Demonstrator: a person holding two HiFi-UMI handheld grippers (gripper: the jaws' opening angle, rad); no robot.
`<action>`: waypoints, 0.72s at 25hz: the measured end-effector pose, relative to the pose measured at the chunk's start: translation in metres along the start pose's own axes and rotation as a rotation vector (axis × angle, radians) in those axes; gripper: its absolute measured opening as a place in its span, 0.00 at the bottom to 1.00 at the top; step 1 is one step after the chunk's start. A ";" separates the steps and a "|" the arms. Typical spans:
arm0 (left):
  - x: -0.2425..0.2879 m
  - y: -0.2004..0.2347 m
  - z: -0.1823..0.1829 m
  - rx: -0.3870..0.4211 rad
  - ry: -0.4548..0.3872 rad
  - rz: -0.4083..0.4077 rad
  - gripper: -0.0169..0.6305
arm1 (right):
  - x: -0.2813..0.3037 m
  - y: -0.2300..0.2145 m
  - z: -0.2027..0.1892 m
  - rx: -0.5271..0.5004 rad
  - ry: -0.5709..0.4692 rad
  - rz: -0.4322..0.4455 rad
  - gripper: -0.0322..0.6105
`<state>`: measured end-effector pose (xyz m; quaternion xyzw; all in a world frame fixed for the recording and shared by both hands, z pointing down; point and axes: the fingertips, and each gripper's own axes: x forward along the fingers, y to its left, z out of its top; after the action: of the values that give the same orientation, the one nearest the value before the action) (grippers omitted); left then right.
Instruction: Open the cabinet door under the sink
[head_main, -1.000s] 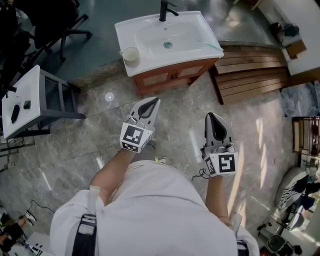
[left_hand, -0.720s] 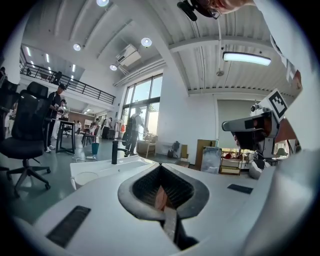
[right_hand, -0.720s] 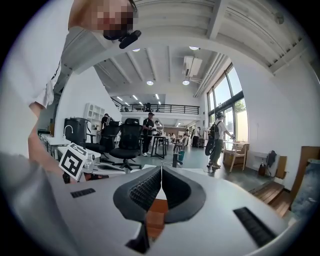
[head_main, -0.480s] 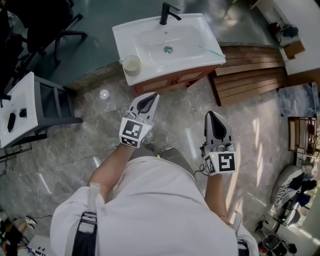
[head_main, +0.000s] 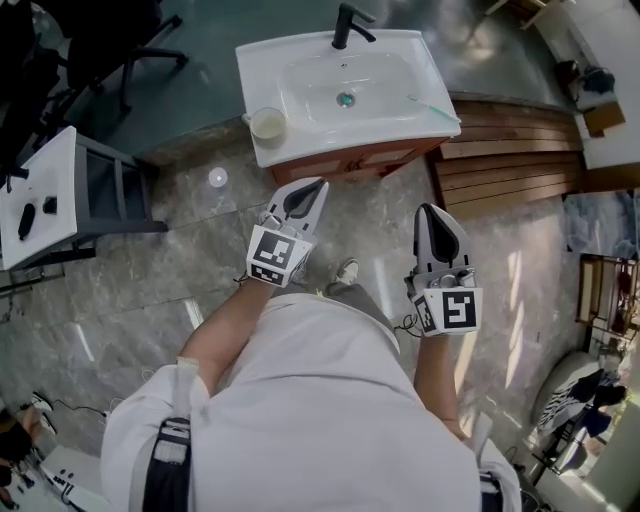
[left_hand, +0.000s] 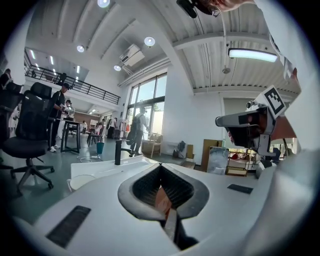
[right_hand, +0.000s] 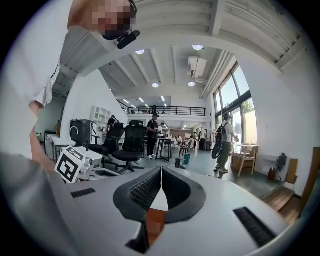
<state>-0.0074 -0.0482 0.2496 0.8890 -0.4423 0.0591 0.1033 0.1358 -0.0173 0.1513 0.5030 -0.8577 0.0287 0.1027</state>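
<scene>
The white sink (head_main: 345, 85) with a black tap (head_main: 350, 22) stands at the top of the head view. Only a thin strip of the brown wooden cabinet (head_main: 370, 160) shows under its front rim, and the door looks closed. My left gripper (head_main: 318, 186) is shut and empty, pointing at the cabinet's left part, a short way in front of it. My right gripper (head_main: 430, 210) is shut on nothing, farther back and to the right. In the left gripper view the shut left gripper (left_hand: 161, 165) faces the basin (left_hand: 100, 167). The right gripper (right_hand: 161, 169) looks past the cabinet into the hall.
A beige cup (head_main: 267, 124) sits on the sink's front left corner. Stacked wooden boards (head_main: 510, 150) lie right of the cabinet. A white side table (head_main: 40, 195) and an office chair (head_main: 110, 40) stand at the left. A small round object (head_main: 218, 178) lies on the marble floor.
Both grippers have moved forward toward the sink cabinet, still shut. The gap between the left gripper's tip and the cabinet front has shrunk.
</scene>
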 end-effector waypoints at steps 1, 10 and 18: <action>0.003 -0.002 0.004 0.004 -0.004 0.011 0.05 | 0.001 -0.006 0.001 -0.001 -0.004 0.006 0.10; 0.017 -0.013 0.005 0.053 0.017 0.091 0.05 | 0.006 -0.038 -0.010 0.032 0.008 0.070 0.10; 0.027 -0.026 -0.031 0.071 0.095 0.127 0.05 | 0.020 -0.042 -0.056 0.082 0.063 0.150 0.10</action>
<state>0.0294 -0.0465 0.2821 0.8585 -0.4898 0.1235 0.0887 0.1705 -0.0468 0.2077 0.4399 -0.8874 0.0873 0.1067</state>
